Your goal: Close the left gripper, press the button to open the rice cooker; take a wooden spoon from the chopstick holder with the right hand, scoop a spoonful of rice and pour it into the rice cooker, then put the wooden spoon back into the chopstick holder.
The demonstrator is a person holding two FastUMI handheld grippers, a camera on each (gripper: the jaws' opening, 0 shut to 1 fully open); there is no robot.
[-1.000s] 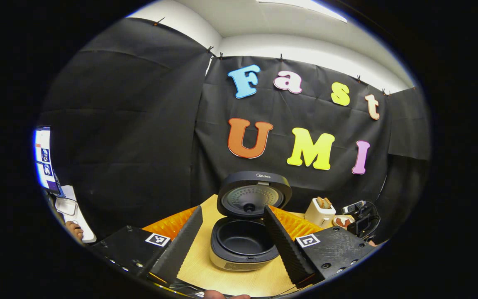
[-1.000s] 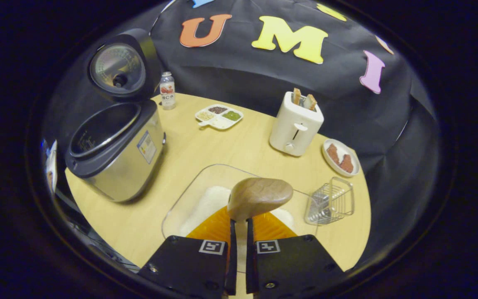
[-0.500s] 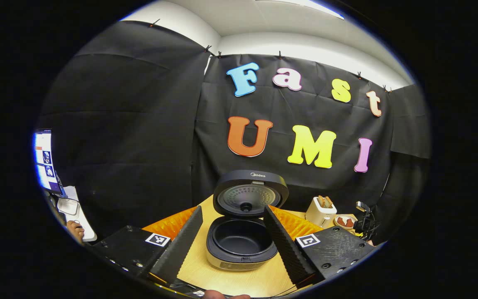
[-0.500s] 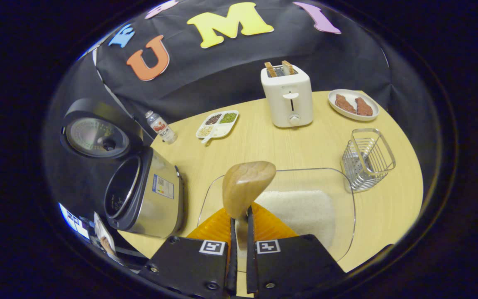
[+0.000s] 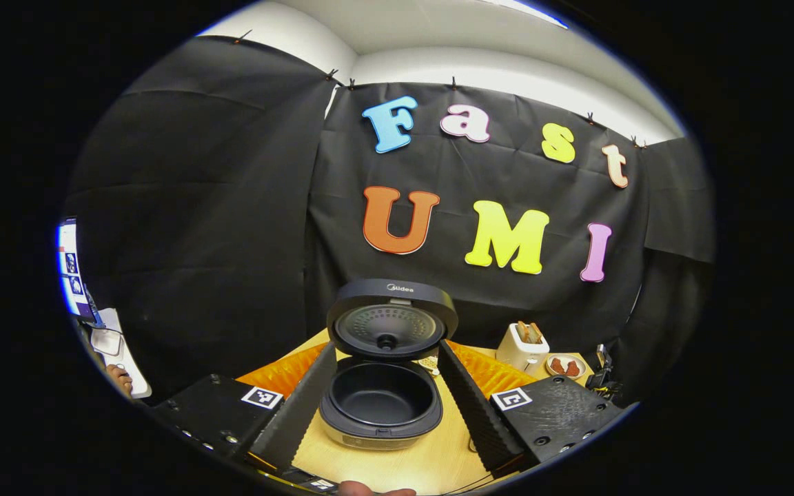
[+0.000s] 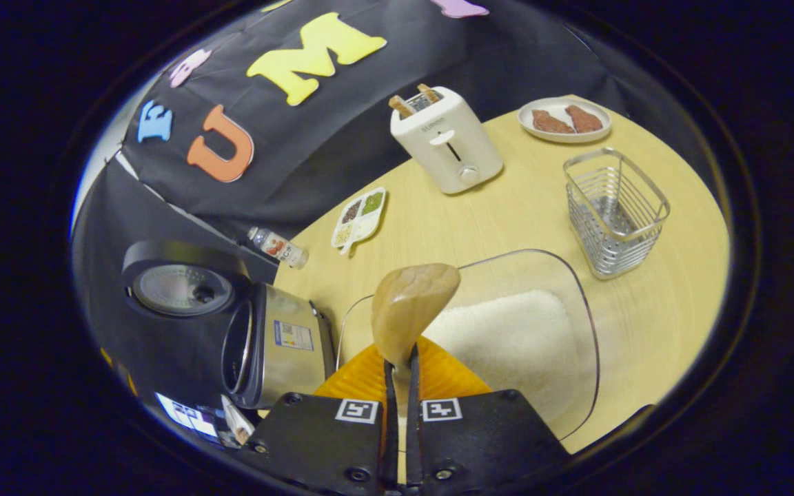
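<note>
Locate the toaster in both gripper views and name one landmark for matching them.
Left gripper view: toaster sits small at lower right, right of the open rice cooker.
Right gripper view: toaster stands at upper centre on the table.
Shared landmark: the white plate beside the toaster.

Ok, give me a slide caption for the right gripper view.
Right tongs hold the wooden spoon above the rice tray.

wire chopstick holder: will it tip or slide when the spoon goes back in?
The wire chopstick holder looks empty and thin-wired, so probably light and apt to slide on the smooth table. It is tall for its base; an off-centre wooden spoon may tip it.
</note>
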